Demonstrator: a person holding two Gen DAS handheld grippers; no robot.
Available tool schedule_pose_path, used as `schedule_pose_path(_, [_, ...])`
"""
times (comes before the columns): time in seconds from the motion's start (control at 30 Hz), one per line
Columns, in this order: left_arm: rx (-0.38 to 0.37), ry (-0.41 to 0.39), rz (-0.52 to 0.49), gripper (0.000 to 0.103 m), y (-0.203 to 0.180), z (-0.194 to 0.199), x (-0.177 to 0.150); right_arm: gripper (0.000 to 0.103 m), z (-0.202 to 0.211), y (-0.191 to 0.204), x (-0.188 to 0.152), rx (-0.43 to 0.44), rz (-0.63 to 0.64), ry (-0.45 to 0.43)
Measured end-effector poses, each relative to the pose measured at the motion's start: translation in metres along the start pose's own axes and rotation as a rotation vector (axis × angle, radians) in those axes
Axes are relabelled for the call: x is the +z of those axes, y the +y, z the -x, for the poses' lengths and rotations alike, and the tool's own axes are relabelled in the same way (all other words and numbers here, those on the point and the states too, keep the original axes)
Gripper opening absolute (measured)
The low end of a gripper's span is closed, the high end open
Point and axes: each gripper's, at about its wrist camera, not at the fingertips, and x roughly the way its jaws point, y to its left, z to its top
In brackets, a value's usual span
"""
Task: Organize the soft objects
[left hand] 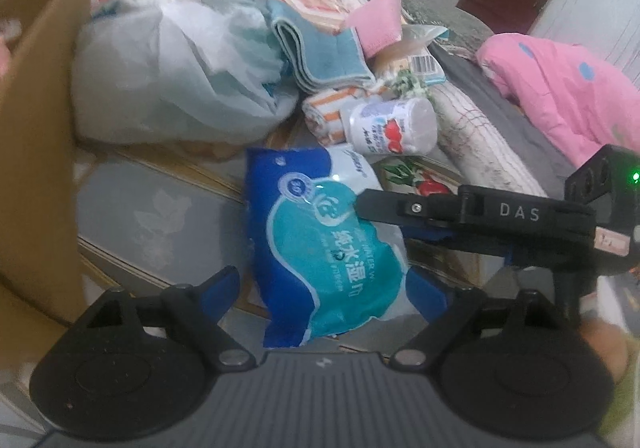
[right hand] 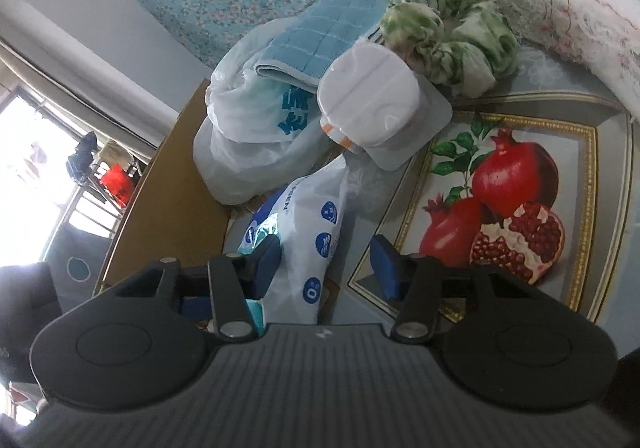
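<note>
A grey bench [left hand: 132, 207] with gilt lines and a pomegranate picture [right hand: 516, 203] carries a heap of soft goods. The landmark is the blue wet-wipes pack [left hand: 320, 248], which lies on the bench in front of the heap. Behind the pack, touching the heap, lies a small white tissue pack [left hand: 394, 125] on its side, and behind that a folded teal towel [left hand: 320, 47] and a pink cloth [left hand: 380, 23]. To the pack's far left sits a bulging white plastic bag [left hand: 176, 71], with a cardboard box [left hand: 36, 127] beyond it at the left edge. A green scrunchie [right hand: 448, 31] lies behind the tissue pack.

The left gripper [left hand: 320, 288] has its fingers spread wide either side of the pack's near end, not pressing it. The right gripper [right hand: 324, 264] comes at the pack from its right side; its left finger touches the pack's edge, while the right finger [right hand: 386, 266] stands clear, so it is not gripping.
</note>
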Motion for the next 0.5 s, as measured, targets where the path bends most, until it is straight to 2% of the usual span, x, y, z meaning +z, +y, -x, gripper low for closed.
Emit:
schedule_pose_path(0.07, [-0.037,0.024,0.008,0.091,-0.001,-0.003,-0.001,0.048,0.0,-0.001,0.0,0.007,-0.008,0.003])
schedule_pose_path(0.27, [-0.063,0.044,-0.042,0.091,-0.012,0.0,-0.008,0.047,0.004,-0.007,-0.001,0.024,-0.029,0.01])
schedule_pose_path(0.5, [-0.035,0.01,-0.06,0.091,-0.011,0.006,-0.001,0.049,0.007,-0.009,-0.001,0.048,-0.049,0.028])
